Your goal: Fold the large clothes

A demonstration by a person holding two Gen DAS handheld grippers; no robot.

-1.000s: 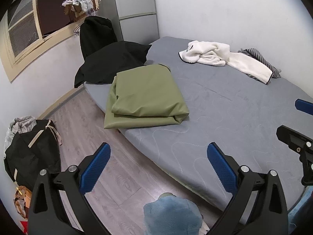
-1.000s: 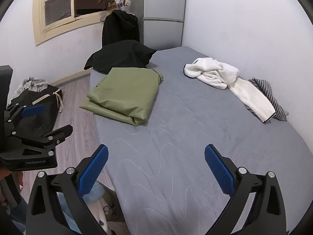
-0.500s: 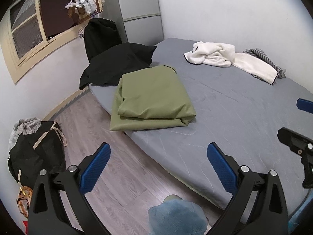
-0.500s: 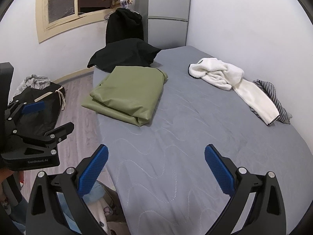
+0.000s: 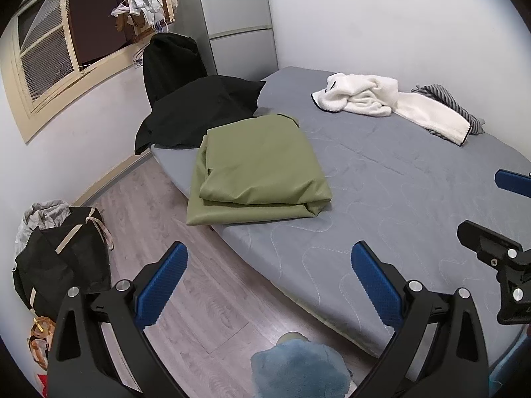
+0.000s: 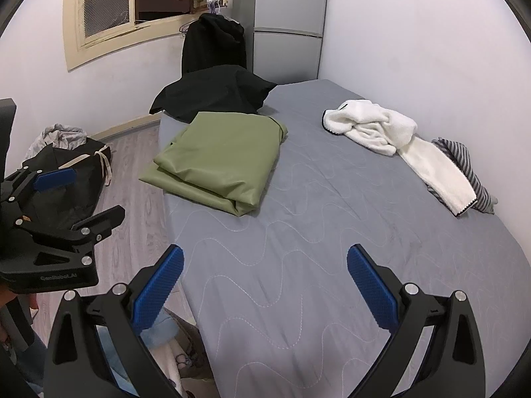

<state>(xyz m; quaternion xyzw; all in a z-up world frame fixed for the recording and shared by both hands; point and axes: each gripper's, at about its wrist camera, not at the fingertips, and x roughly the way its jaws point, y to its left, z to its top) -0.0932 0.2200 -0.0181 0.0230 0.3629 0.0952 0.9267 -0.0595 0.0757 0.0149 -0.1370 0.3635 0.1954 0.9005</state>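
1. Left wrist view: the left tongs [image 5: 265, 273] fill the bottom of the frame, blue pads spread wide with nothing between them, hanging over the floor [image 5: 205, 285] and the near edge of the bed [image 5: 398, 179].
2. At centre frame a folded olive-green garment [image 5: 259, 169] lies flat on the bed, its lower left corner overhanging the mattress edge.
3. Just above it in the frame, a black garment [image 5: 199, 112] is spread over the bed's far corner and touches the green one.
4. At upper right a crumpled white fleece garment [image 5: 368, 96] lies on the bed, with a striped grey cloth [image 5: 444, 99] touching its far side.
5. At lower left a black bag [image 5: 56, 265] with pale straps stands on the floor, its top open, and grey cloth [image 5: 43, 215] bulges out of it.
6. Part of the right tongs [image 5: 497, 219] shows at the right edge.
7. Right wrist view: the right tongs [image 6: 265, 275] sit at the bottom of the frame, also spread wide and holding nothing, over bare grey quilted bedding [image 6: 332, 232].
8. The green garment [image 6: 222, 162] is left of centre, the white one [image 6: 381, 126] at right, well apart.
9. The black bag [image 6: 66, 179] appears at left behind the left tongs [image 6: 76, 195].
10. A grey cabinet [image 6: 288, 33] stands in the far corner at top centre.
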